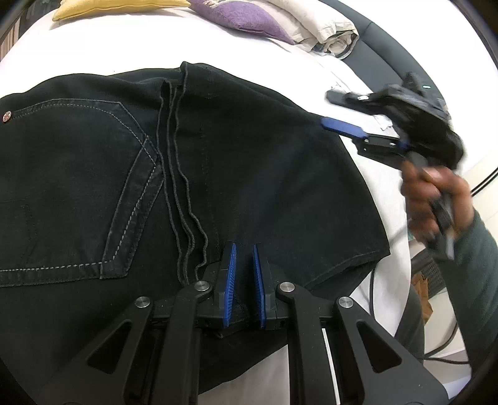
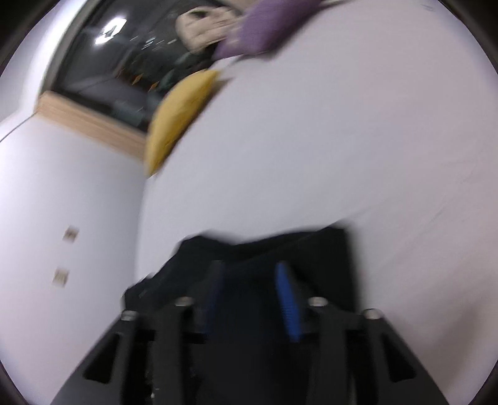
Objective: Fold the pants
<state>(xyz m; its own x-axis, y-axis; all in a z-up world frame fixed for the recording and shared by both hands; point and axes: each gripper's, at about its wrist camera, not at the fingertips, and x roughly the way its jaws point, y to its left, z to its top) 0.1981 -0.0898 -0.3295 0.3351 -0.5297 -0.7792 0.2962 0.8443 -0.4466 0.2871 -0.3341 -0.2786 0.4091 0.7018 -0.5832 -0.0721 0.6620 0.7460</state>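
Observation:
Black pants (image 1: 224, 174) lie folded on a white bed (image 1: 102, 46), back pocket at the left, leg hems along the middle. My left gripper (image 1: 243, 249) sits low over the near edge of the pants, jaws a little apart with no cloth pinched between the pads. My right gripper (image 1: 326, 109) is at the right edge of the pants, held in a hand, its jaws wide apart. In the blurred right wrist view the right gripper (image 2: 249, 268) is open over the black pants (image 2: 258, 249).
A yellow cushion (image 1: 118, 6), a purple cushion (image 1: 246, 15) and crumpled beige bedding (image 1: 323, 28) lie at the far end of the bed. A dark bed frame (image 1: 389, 53) runs along the right. Cables and a floor show at the lower right.

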